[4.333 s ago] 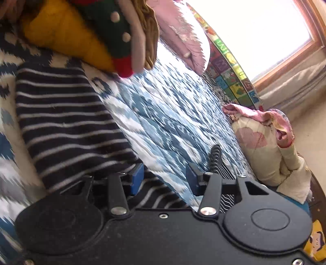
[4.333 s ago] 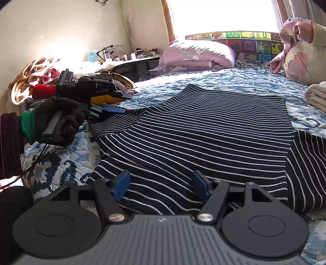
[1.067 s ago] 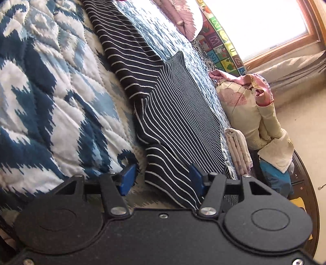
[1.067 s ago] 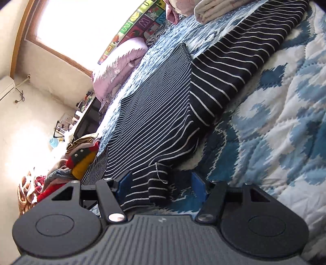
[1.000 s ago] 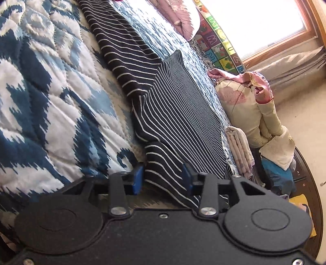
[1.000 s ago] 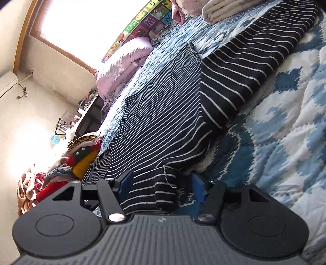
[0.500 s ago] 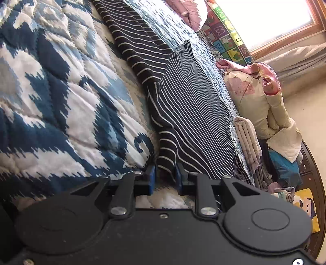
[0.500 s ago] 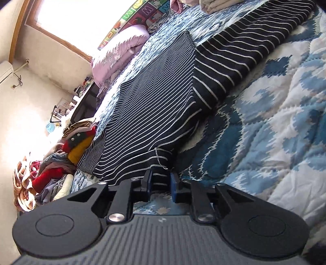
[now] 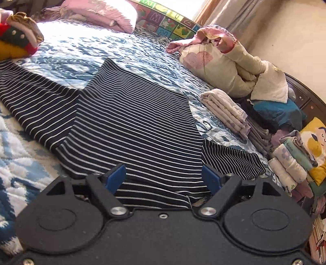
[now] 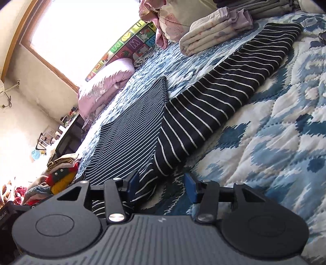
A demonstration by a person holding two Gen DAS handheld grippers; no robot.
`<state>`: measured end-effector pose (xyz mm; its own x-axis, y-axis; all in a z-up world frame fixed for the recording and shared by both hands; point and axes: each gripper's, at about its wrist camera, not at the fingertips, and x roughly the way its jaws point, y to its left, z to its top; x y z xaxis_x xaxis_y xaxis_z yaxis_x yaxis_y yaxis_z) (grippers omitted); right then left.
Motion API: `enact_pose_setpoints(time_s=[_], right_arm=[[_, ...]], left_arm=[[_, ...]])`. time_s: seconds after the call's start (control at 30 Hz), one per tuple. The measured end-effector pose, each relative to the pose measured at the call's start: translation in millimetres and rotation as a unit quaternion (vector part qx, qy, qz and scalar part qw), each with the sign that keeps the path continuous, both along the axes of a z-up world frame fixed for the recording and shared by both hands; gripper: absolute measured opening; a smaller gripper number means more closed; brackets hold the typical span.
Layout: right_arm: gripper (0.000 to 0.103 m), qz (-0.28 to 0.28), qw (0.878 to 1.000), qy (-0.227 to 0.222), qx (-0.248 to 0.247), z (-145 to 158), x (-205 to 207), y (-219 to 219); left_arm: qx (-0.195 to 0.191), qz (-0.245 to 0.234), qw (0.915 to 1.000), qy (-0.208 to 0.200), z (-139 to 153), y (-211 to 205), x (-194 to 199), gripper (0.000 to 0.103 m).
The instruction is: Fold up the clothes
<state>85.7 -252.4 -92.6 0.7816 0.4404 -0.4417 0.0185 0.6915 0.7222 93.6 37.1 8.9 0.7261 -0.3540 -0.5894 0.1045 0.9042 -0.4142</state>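
Navy cloth with thin white stripes, a long-sleeved top (image 9: 130,122), lies spread flat on the blue-and-white quilt (image 9: 18,163), its body running away from the cameras and one sleeve (image 10: 234,81) stretched out toward a stack of folded pale linens (image 10: 216,24). The left gripper (image 9: 164,177) hangs above the near hem; its jaws are opening and stand wide, the striped fabric below and between them but pressed by neither blue pad. The right gripper (image 10: 162,186) sits low at a corner of the top near the sleeve; its jaws are opening too, with a fold of striped cloth lying against the left pad and the right pad clear over bare quilt. A pink pillow (image 9: 97,12) rests at the far end of the bed.
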Motion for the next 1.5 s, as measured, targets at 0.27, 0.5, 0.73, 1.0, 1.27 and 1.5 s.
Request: enact_pose_setpoints(time_s=[0.27, 0.5, 0.73, 1.0, 1.27, 1.5], right_arm=[[0.037, 0.011, 0.999, -0.008, -0.050, 2, 18, 26], [0.030, -0.025, 0.997, -0.004, -0.068, 0, 26, 25], [0.030, -0.036, 0.996, -0.008, -0.085, 2, 33, 27], [0.028, -0.056, 0.996, -0.012, -0.071, -2, 30, 15], [0.012, -0.054, 0.993, -0.034, -0.095, 6, 21, 17], [0.008, -0.012, 0.968, -0.133, -0.214, 32, 5, 52]], left_arm=[[0.174, -0.092, 0.9796, -0.040, 24, -87, 93, 0.075], [0.244, -0.135, 0.9603, -0.012, 9, -153, 182, 0.063], [0.300, -0.136, 0.9423, 0.059, -24, -194, 246, 0.048], [0.351, -0.149, 0.9198, 0.093, -43, -215, 267, 0.034], [0.282, -0.138, 0.9442, 0.099, -24, -182, 269, 0.008], [0.217, -0.124, 0.9660, 0.065, -4, -141, 264, 0.007]])
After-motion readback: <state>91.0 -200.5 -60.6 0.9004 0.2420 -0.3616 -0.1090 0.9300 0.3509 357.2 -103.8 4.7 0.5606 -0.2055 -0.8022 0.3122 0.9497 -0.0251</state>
